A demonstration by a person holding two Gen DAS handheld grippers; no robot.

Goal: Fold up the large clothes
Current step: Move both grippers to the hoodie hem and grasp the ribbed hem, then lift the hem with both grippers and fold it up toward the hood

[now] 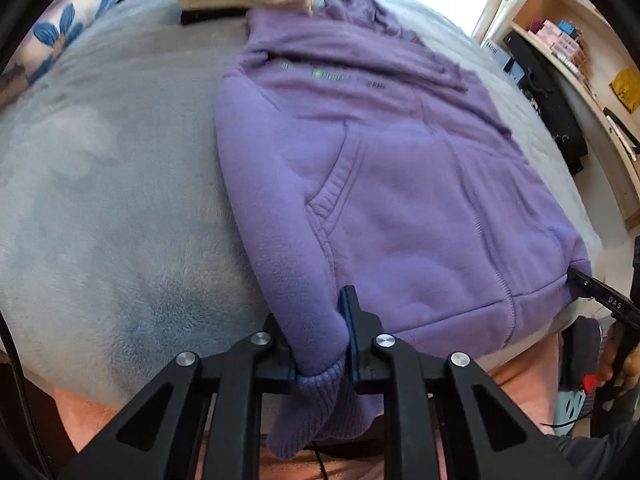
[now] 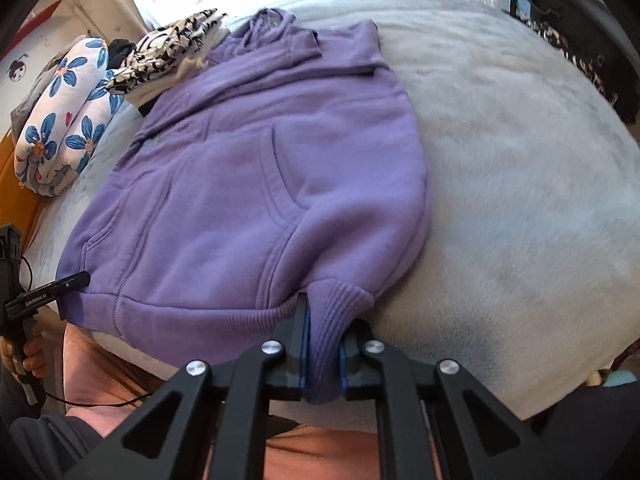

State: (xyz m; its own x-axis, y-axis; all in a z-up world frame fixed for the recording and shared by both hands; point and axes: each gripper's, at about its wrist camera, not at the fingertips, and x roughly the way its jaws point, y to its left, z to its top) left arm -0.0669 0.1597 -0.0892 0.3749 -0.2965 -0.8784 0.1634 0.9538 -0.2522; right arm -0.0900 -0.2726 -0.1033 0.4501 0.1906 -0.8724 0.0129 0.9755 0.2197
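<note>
A purple hoodie (image 1: 380,168) lies spread front-up on a pale blue fleece blanket (image 1: 104,184) covering the bed, its hood toward the far end and its ribbed hem at the near edge. The sleeves look folded in across the body, and the kangaroo pocket faces up.

The left gripper (image 1: 320,344) is clamped on one bottom corner of the hem, the ribbed fabric bunched between its blue-padded fingers and hanging below them. The right gripper (image 2: 324,356) pinches the other bottom corner the same way, a fold of ribbing squeezed tight between its pads. Each gripper's tip also shows at the edge of the other's view, on the hem.

Beyond the hood sits a stack of folded clothes (image 2: 168,52), the top one black-and-white patterned. Beside it lies a rolled white quilt with blue flowers (image 2: 68,120). A wooden shelf unit (image 1: 576,48) stands along one side of the bed.
</note>
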